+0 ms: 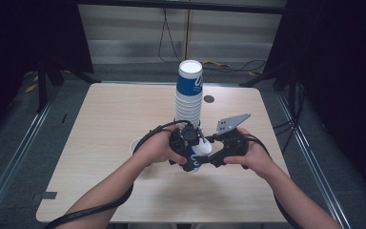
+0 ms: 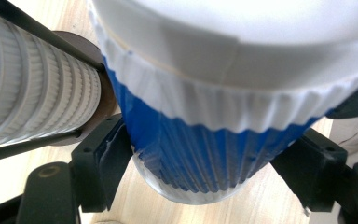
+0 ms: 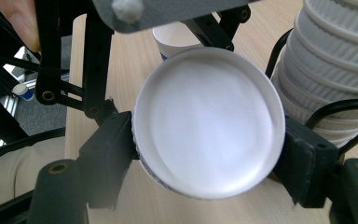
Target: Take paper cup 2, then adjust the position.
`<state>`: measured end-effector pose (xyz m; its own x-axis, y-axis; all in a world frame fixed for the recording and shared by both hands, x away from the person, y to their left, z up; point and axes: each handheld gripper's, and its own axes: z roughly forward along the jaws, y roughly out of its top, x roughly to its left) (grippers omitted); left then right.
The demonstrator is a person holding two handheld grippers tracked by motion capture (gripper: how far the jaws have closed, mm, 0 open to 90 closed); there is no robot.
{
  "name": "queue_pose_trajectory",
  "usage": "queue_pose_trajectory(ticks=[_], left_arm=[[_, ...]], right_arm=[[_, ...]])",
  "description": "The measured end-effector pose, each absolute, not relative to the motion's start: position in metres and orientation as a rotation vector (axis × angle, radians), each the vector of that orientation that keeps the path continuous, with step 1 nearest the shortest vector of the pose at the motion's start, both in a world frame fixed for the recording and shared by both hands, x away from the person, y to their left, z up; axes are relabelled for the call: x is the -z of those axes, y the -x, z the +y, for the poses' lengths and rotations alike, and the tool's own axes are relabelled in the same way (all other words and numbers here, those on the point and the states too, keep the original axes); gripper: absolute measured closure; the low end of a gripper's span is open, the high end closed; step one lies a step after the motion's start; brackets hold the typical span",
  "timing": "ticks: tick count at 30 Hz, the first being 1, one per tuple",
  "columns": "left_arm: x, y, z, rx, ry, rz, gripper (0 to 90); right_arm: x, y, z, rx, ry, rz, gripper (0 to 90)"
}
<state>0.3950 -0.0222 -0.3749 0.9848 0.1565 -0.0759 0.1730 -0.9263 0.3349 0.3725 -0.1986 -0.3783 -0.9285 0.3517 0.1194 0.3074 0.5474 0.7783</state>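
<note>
High view: both grippers' jaws clamp 1 cup [image 1: 199, 157]; stack [image 1: 188, 93] just behind, another cup [image 1: 135, 145] probably left.

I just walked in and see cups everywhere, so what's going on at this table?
A person at a wooden table works with a gripper in each hand. The left gripper is clamped on the body of a blue-and-white paper cup, and the right gripper has its jaws against the end of a cup. A tall stack of cups stands just behind them, and another cup sits nearby.
</note>
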Motion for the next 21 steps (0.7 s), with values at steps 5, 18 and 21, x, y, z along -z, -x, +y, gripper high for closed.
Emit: queue_pose_trajectory(ticks=[5,18,21], left_arm=[[0.3731,-0.3949,-0.022,0.065,-2.765,0.234,23.2],[0.373,-0.3958,-0.0191,0.068,-2.718,0.22,20.9],[0.3743,-0.3996,-0.0162,0.092,-2.684,0.26,18.3]], right_arm=[[0.3788,-0.3733,-0.1987,-1.354,-0.611,2.737,25.6],[0.3791,-0.3732,-0.2032,-1.372,-0.63,2.733,26.5],[0.3784,-0.3731,-0.2074,-1.392,-0.637,2.714,26.6]])
